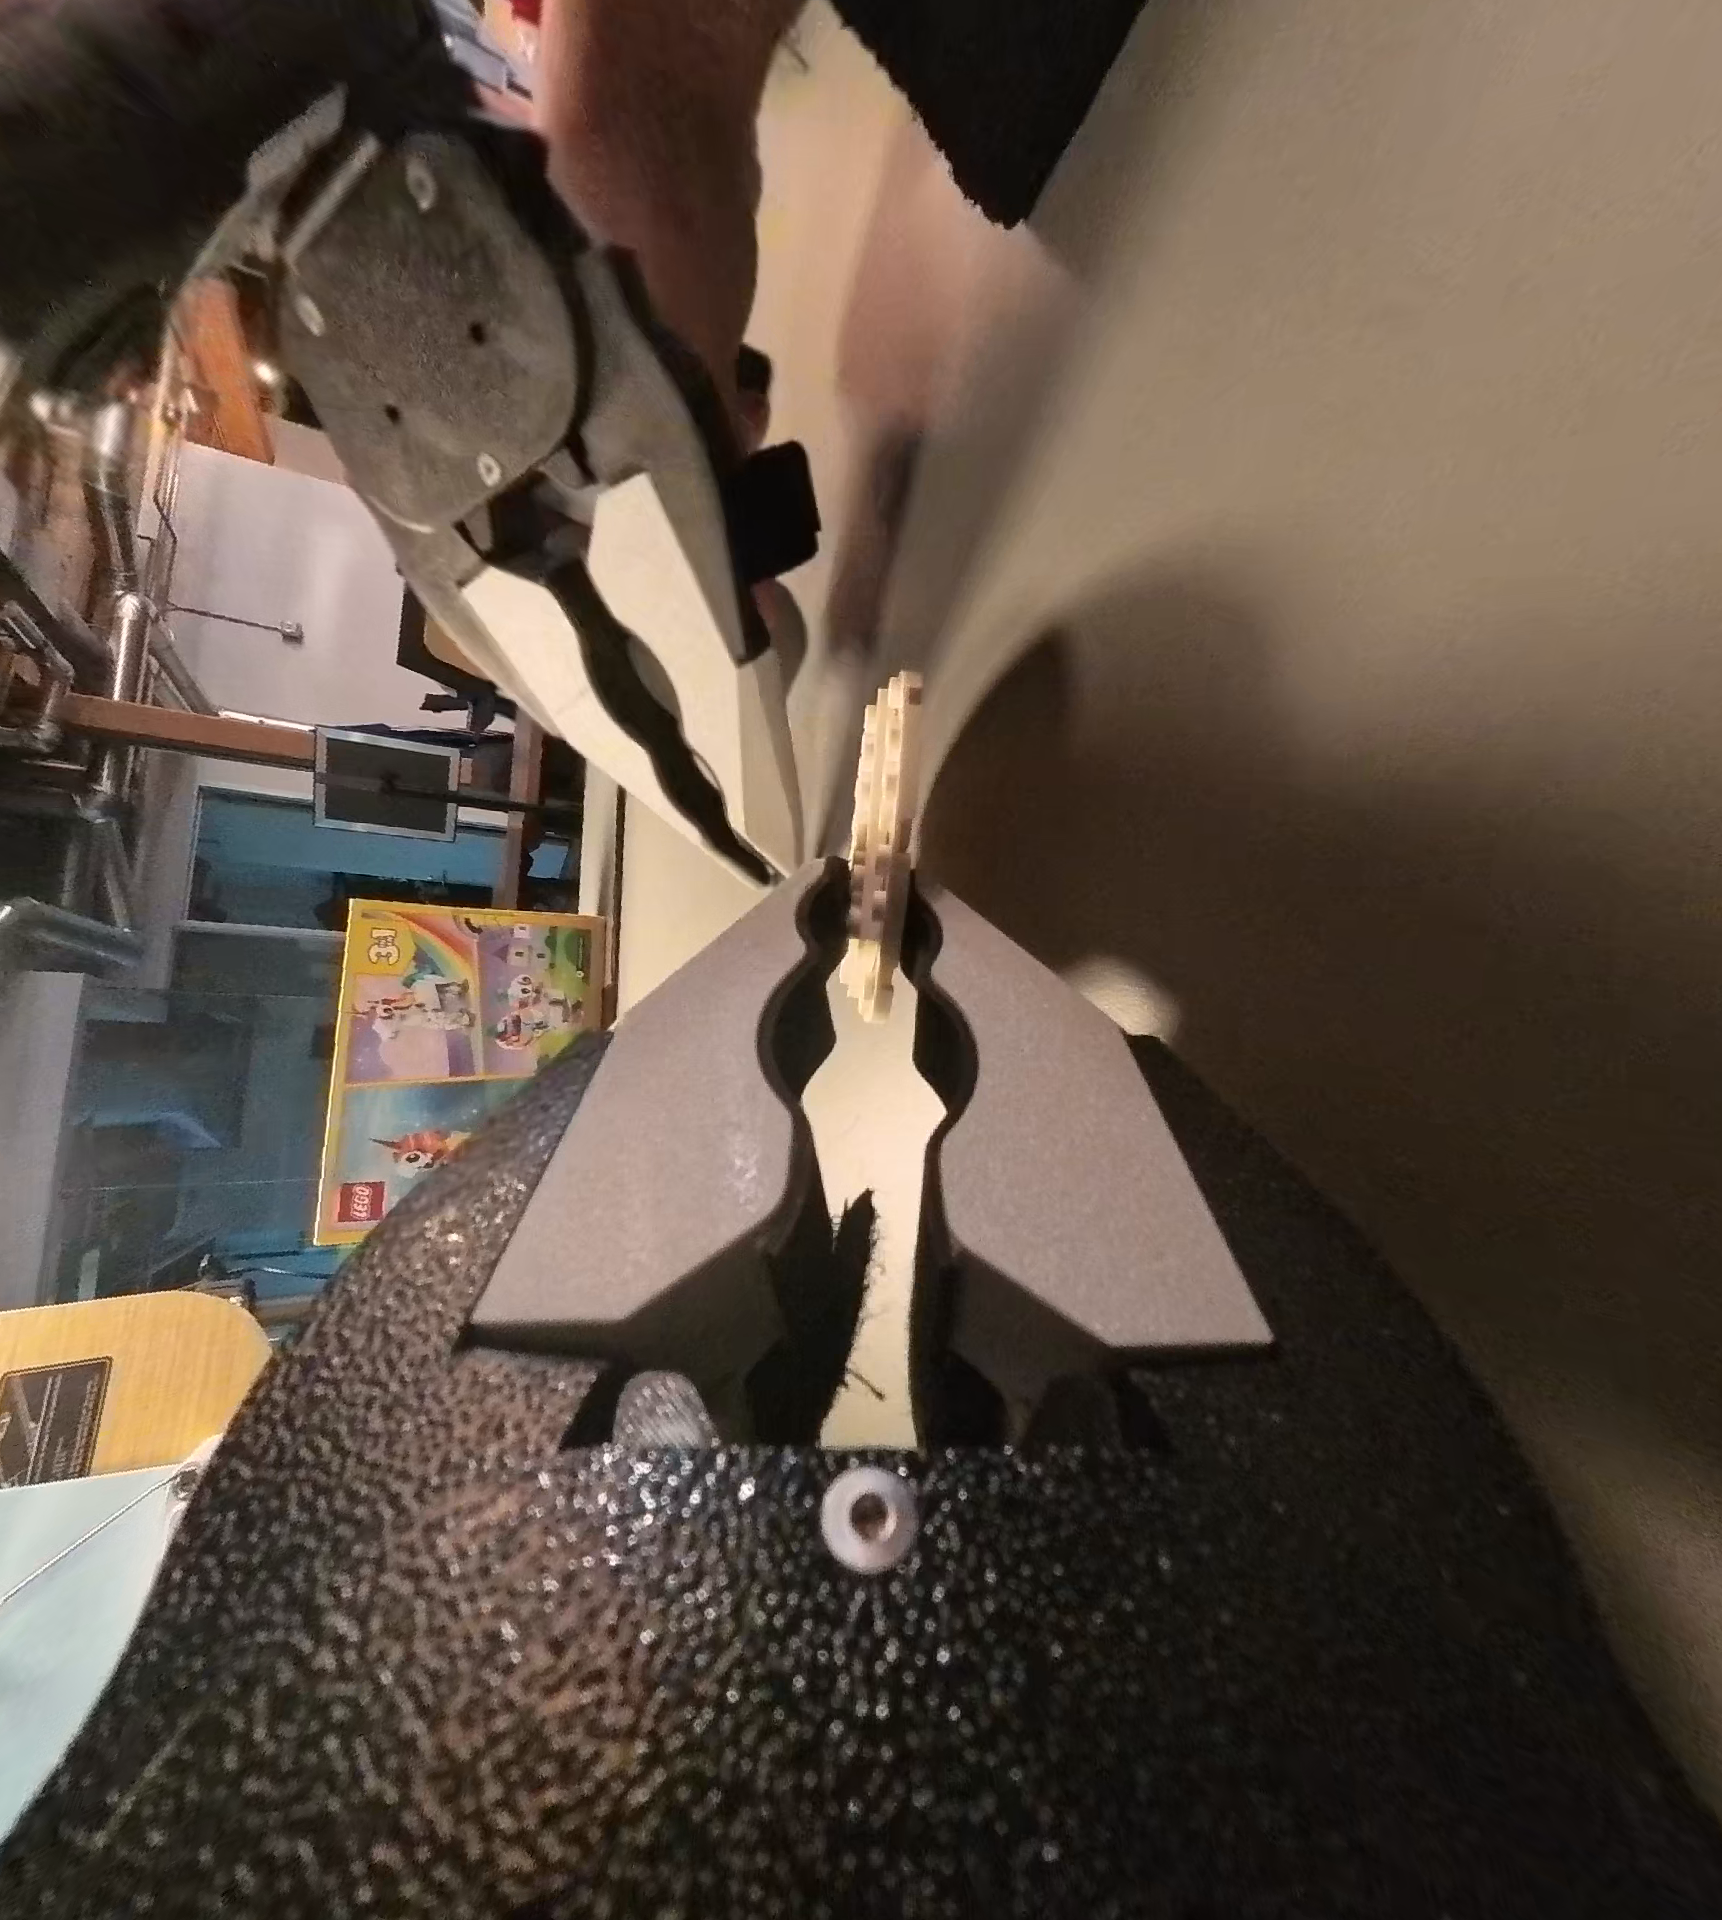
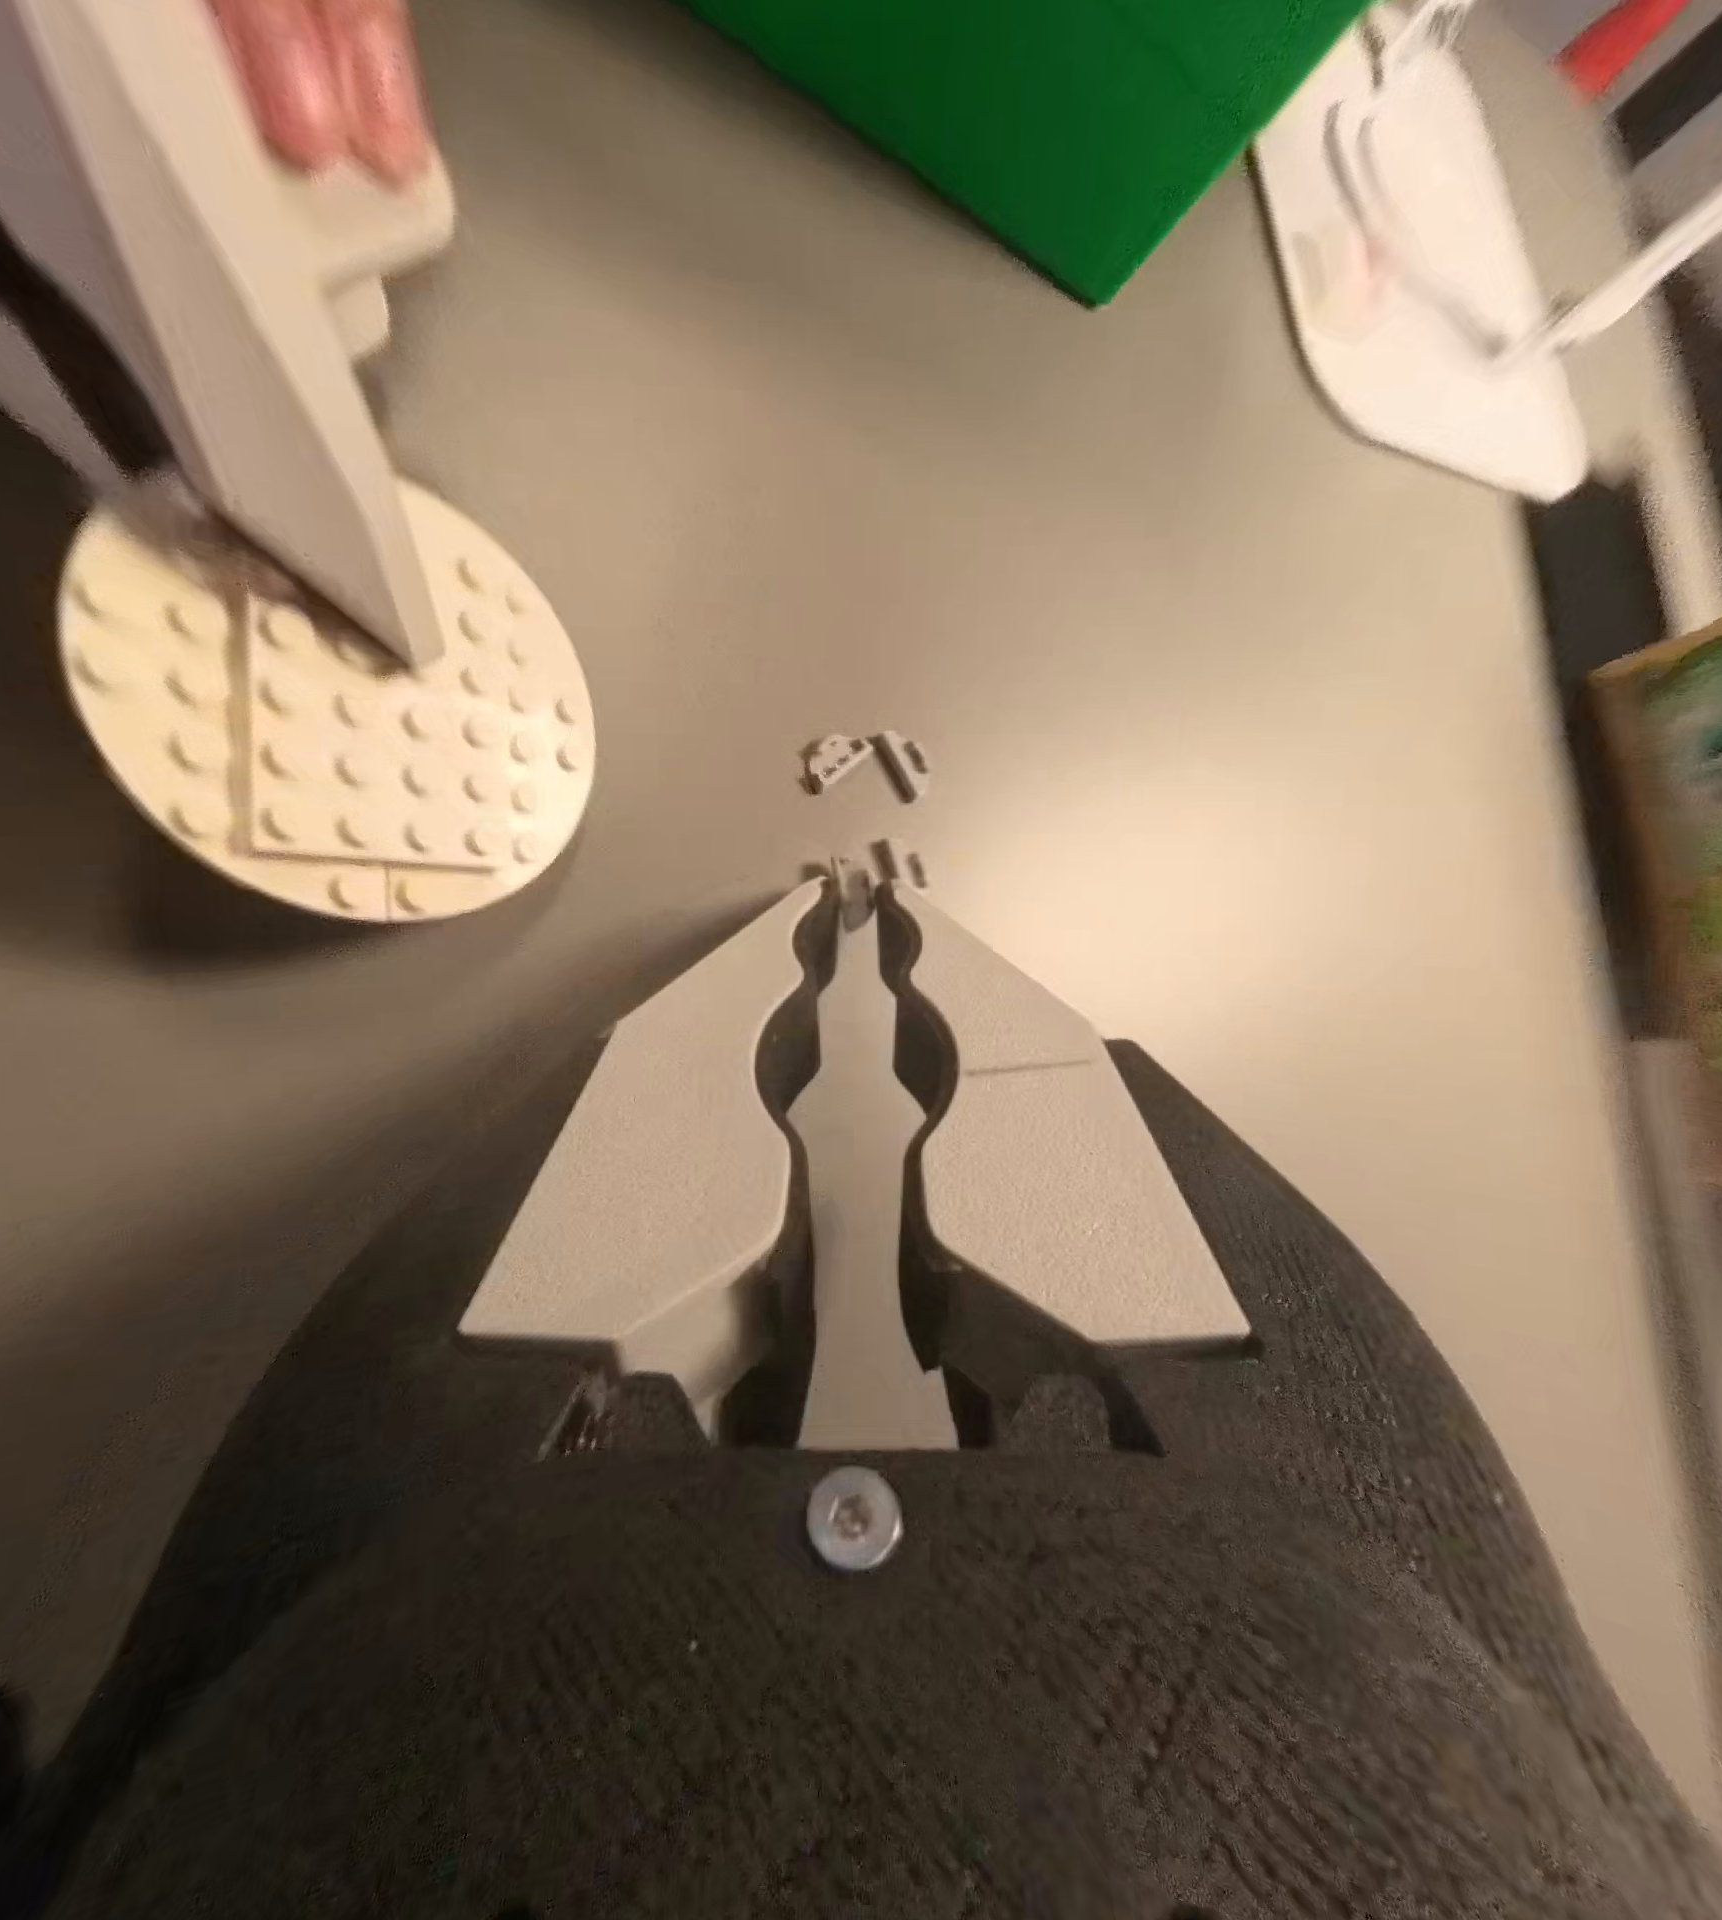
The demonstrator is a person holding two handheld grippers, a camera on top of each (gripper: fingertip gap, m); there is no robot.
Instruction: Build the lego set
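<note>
Pinching a round cream plate [image 1: 881, 831] on edge, the left gripper [image 1: 872, 894] has its jaws closed on the plate's rim; in the right wrist view the plate [image 2: 337, 727] lies studs-up on the counter [image 2: 1044, 582] near its left edge. Right gripper [image 2: 852, 883]: jaws nearly together, pinching a small grey piece [image 2: 855, 896]. A second grey piece [image 2: 862, 764] lies just beyond. A green box [image 2: 1023, 114] sits at the far edge.
</note>
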